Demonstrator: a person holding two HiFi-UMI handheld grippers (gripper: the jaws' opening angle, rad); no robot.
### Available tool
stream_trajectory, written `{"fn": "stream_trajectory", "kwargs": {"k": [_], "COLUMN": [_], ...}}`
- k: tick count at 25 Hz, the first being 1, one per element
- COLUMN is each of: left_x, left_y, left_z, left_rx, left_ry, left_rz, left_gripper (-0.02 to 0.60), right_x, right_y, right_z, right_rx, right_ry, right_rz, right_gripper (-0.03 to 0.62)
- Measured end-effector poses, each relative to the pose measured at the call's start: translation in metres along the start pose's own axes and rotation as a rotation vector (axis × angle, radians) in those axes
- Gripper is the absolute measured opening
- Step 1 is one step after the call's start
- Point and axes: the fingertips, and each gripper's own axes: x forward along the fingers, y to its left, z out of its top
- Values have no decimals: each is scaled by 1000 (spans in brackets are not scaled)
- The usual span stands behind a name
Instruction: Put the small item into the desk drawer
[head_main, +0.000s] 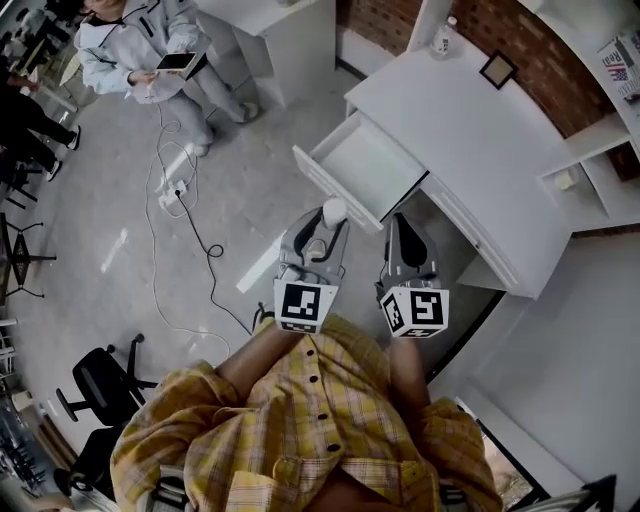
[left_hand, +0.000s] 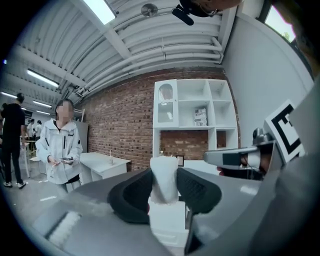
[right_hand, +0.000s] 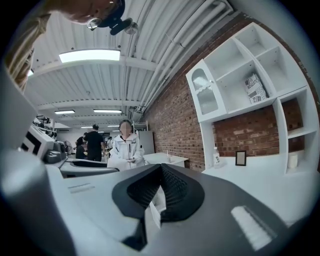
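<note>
Small item (left_hand: 164, 181): white and smooth, clamped between the fingers (left_hand: 131, 197) of the left gripper (head_main: 326, 222), held in the air at the front panel of the open drawer (head_main: 372, 165).
Hard to tell: its lower part is sunk between the dark pads, so its full shape is unclear. The head view shows only a rounded white top. Whether it hangs over the drawer's front panel or just short of it cannot be told.
Left pose: fingers press on both sides of the item and point away from the person toward the drawer's near corner.
Right gripper (head_main: 405, 232): fingers together with nothing between them, just beside the left one, aimed at the front of the bench (head_main: 470, 120) to the right of the drawer.
Hands: both hidden under the gripper bodies and marker cubes (head_main: 305, 305). Only bare forearms (head_main: 262, 348) show, reaching out from a yellow plaid shirt (head_main: 300, 430).
Cut off: the shelf unit (left_hand: 195, 110) on the brick wall is partly covered by the right gripper in the left gripper view.
Bystander (head_main: 140, 45): light jacket, holding a flat device, well apart from the bench.
</note>
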Motion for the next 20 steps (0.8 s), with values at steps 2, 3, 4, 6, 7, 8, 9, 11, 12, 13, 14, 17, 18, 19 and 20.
{"fn": "stream_trajectory", "kwargs": {"k": [2,3,4,6,7,8,9,11,12,13,14,17,18,19,20], "left_x": [21,32,44,68,79,89,99,120,131,142,152,178,187,195,203], "left_y": [15,23,31,46,52,57,61,67,70,71,73,80,83,86,89], "left_z": [4,6,8,12,13,14,14,13,13,13,11,5,2,0,-3], "left_rx": [2,5,7,10,10,9,8,6,5,4,4,4,4,6,7], "left_ry": [9,14,18,25,30,36,42,54,59,65,74,108,119,129,139], "left_rz": [-13,-19,-26,-41,-51,-62,-72,-88,-98,-110,-123,-159,-167,-175,-182], "left_gripper": [164,164,164,164,166,164,164,164,164,164,164,164,164,164,164], "right_x": [25,38,51,77,88,97,105,122,130,138,146,165,172,179,186], "right_y": [-7,-10,-13,-20,-23,-25,-29,-38,-44,-51,-57,-72,-76,-80,-84], "right_z": [3,4,6,8,8,7,6,5,4,3,2,-3,-5,-7,-9], "right_rx": [9,13,17,20,22,23,25,31,35,40,45,61,66,71,76], "right_ry": [7,10,12,18,23,30,38,51,56,61,66,83,88,92,98], "right_rz": [-12,-18,-24,-35,-43,-52,-59,-72,-82,-93,-107,-145,-154,-163,-171], "right_gripper": [0,0,0,0,0,0,0,0,0,0,0,0,0,0,0]}}
